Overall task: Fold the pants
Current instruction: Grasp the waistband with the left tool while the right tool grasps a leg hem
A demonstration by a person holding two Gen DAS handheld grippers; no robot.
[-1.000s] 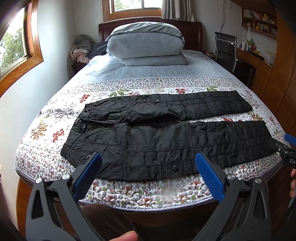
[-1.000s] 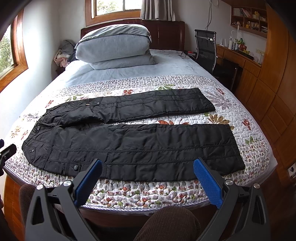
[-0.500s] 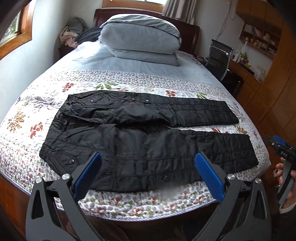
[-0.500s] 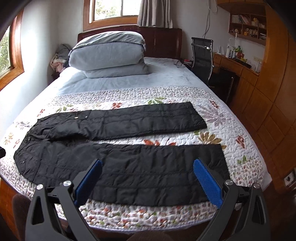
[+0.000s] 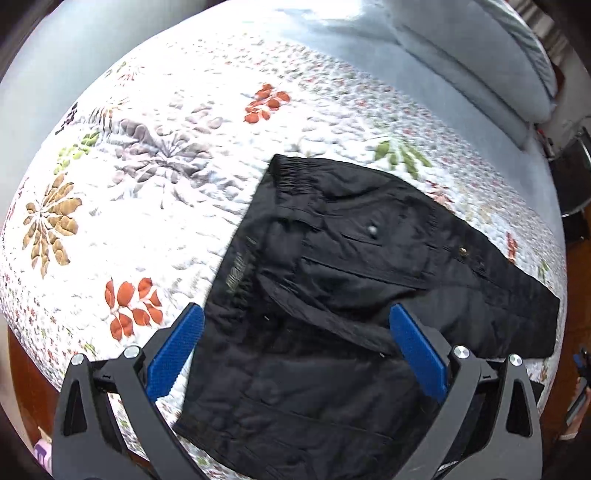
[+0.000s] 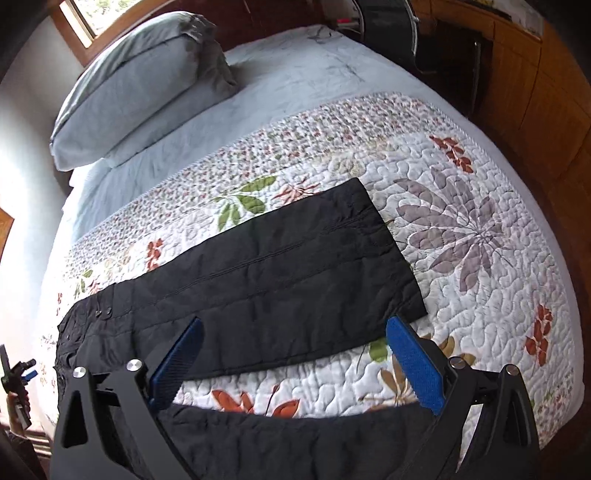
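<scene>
Black quilted pants (image 5: 332, 280) lie spread flat on the floral bedspread (image 5: 147, 192), waist to the left and legs to the right. My left gripper (image 5: 295, 350) hangs open just above the waist end, its blue pads (image 5: 173, 354) wide apart with nothing between them. In the right wrist view the far leg (image 6: 280, 280) runs across the quilt (image 6: 480, 236) and the near leg (image 6: 295, 439) sits under the fingers. My right gripper (image 6: 295, 362) is open above the gap between the two legs, near their cuff ends.
Grey pillows (image 6: 140, 77) are stacked at the head of the bed. A black chair (image 6: 388, 26) and wooden cabinets (image 6: 535, 85) stand on the right side. The bed's near edge lies right under both grippers. The other gripper (image 6: 16, 373) shows at the left edge.
Both grippers have dropped down and forward over the bed: the left closed in on the waist end, the right on the leg ends. The pants have not moved. Both stay open.
</scene>
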